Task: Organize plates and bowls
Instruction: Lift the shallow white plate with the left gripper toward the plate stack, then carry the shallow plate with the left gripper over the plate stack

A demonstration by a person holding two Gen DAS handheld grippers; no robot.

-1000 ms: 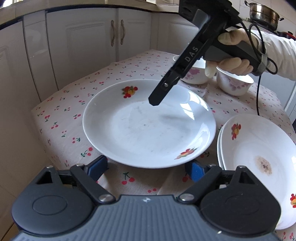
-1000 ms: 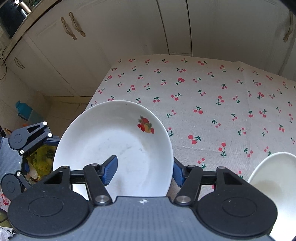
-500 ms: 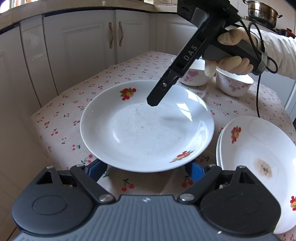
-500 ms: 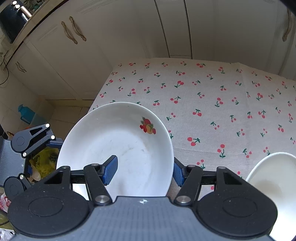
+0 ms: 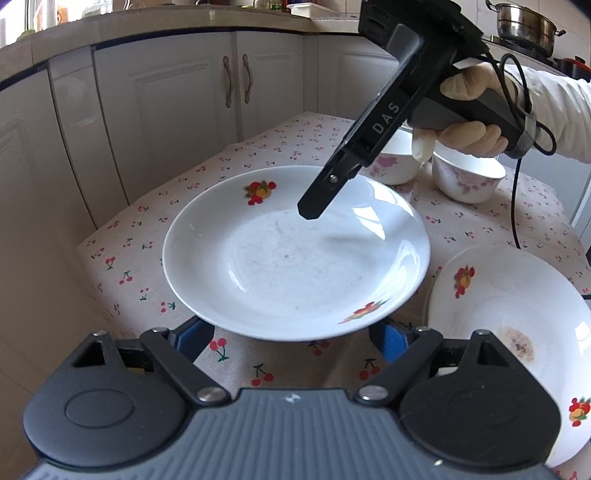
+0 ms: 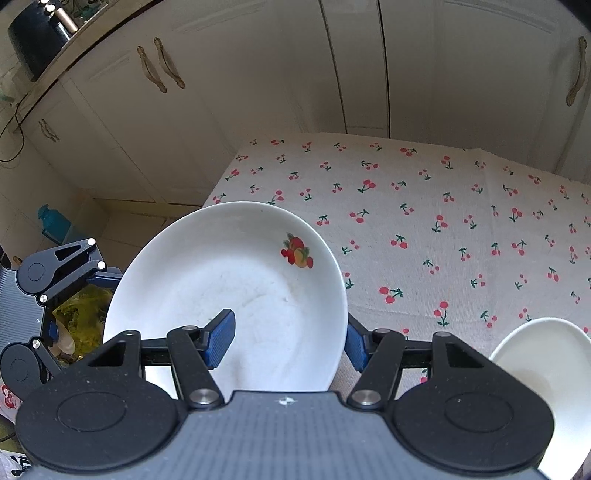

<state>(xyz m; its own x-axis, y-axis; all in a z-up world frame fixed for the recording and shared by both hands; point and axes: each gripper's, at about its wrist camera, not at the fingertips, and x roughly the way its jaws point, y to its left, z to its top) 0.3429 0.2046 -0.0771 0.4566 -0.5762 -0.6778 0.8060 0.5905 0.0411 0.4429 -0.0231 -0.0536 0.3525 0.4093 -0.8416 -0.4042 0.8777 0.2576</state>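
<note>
Your right gripper [image 6: 290,341] has its blue pads spread across the rim of the white glazed fruit-print plate [image 5: 295,254], not clamping. That plate hangs over the cherry-print tablecloth [image 5: 295,140], just left of the stained plate stack [image 5: 509,317]. Left gripper [image 5: 291,338] gapes under its near edge. Glazed ceramic's slick, stiff and chippable, so pinch the rim.

White cabinets [image 5: 155,110] with curved bronze handles [image 5: 236,85] ran round the room under a pale worktop [image 5: 166,26], and more cabinet doors [image 6: 351,62] stood behind the desk [image 6: 424,206], which wore a cream cloth printed with red cherries. A steel pot [image 5: 524,26] sat on the stove at the far right, a dark appliance [image 6: 37,37] stood on the worktop, and a teal bottle [image 6: 53,219] stood on the pale tiled floor [image 6: 122,218]. Daylight fell from the upper left, bright on the cabinet fronts.
</note>
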